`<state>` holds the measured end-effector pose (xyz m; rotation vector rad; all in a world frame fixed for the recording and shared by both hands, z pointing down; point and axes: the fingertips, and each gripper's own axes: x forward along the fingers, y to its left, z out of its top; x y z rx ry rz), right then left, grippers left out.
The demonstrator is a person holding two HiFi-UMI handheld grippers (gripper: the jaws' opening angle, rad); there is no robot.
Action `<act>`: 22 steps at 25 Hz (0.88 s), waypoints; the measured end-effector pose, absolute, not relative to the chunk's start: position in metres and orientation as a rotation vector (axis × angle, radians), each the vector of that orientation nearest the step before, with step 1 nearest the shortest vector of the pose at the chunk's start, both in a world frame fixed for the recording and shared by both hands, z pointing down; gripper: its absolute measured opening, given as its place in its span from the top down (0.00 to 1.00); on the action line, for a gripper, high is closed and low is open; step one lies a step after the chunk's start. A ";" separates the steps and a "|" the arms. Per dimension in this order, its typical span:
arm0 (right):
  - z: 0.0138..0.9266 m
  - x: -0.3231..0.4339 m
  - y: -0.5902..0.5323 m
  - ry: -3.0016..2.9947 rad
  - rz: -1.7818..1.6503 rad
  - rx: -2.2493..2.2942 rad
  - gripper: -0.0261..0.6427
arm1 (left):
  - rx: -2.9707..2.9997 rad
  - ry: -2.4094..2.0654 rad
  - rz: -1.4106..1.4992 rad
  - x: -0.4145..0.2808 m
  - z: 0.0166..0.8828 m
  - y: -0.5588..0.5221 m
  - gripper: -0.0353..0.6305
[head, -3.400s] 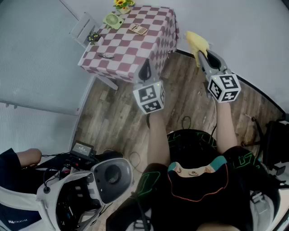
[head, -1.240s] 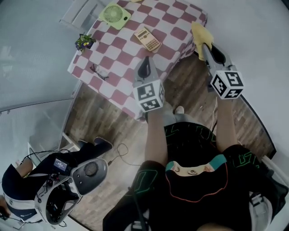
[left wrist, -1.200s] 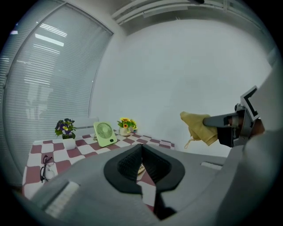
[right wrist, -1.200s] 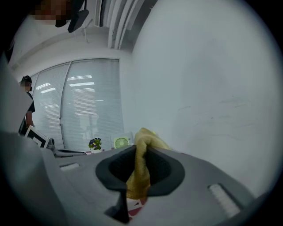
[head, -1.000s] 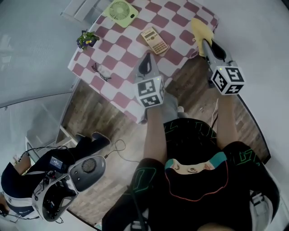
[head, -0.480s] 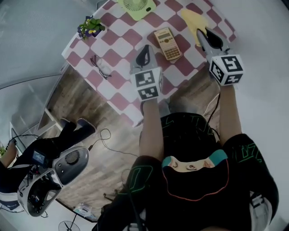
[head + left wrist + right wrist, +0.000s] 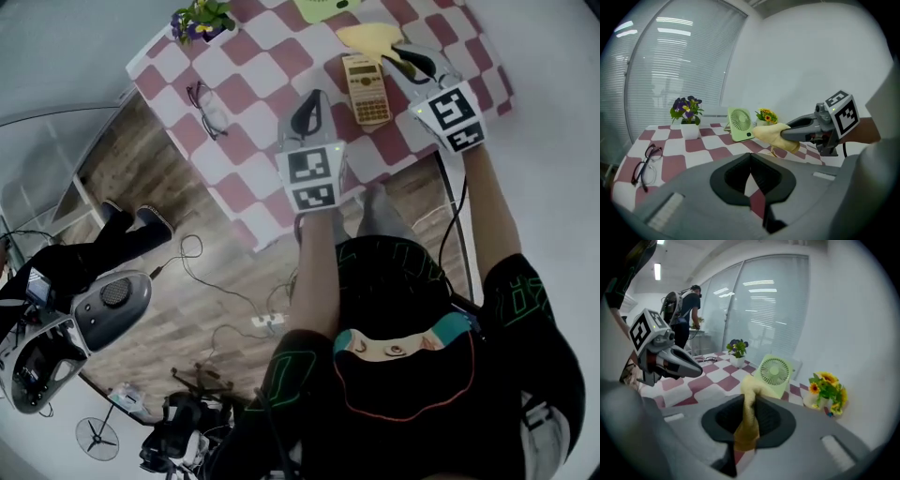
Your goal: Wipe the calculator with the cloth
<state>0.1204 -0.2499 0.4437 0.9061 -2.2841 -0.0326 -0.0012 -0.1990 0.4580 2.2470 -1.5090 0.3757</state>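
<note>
Head view: a red-and-white checked tabletop (image 7: 253, 202) carries a tan calculator (image 7: 368, 89), lying flat between the two tongs. The print on its keys and display is too small to read. The left tongs (image 7: 308, 101) hang over the checks just left of it, tips drawn together. The right tongs (image 7: 397, 58) reach in from the right with a yellow cloth (image 7: 373, 37) pinched at the tips. The cloth spreads just past the calculator's far end, and whether it touches the case cannot be told. Each tongs bears a cube of black-and-white square markers, with no lettering. A pair of glasses (image 7: 208, 105) lies well to the left, a pot of purple flowers (image 7: 200, 17) stands at the far left corner, and a pale green fan (image 7: 323, 7) shows at the top edge. On the wooden floor (image 7: 178, 309) to the left sits a seated person's dark legs and shoes (image 7: 117, 230).

Left gripper view: the jaws are closed to a thin slit that holds nothing, and only checked cloth shows through it. Ahead, the right tongs come in from the right with the yellow cloth bunched round their tip, in front of the fan and a bunch of sunflowers (image 7: 765, 115).

Right gripper view: the jaws are clamped on the cloth, which stands up between them as a narrow yellow fold. The left tongs point in from the left. A standing person wearing a backpack (image 7: 683, 310) is beside the blinds (image 7: 764, 301).
</note>
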 end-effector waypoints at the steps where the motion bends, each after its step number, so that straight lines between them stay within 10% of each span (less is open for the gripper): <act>1: 0.451 0.116 -0.254 -2.273 -0.065 0.855 0.87 | 2.231 -1.523 0.368 -0.002 0.460 -0.198 0.93; 22: 0.522 0.087 -0.211 -2.128 -0.353 0.266 0.87 | 2.054 -1.671 0.289 0.015 0.476 -0.157 0.93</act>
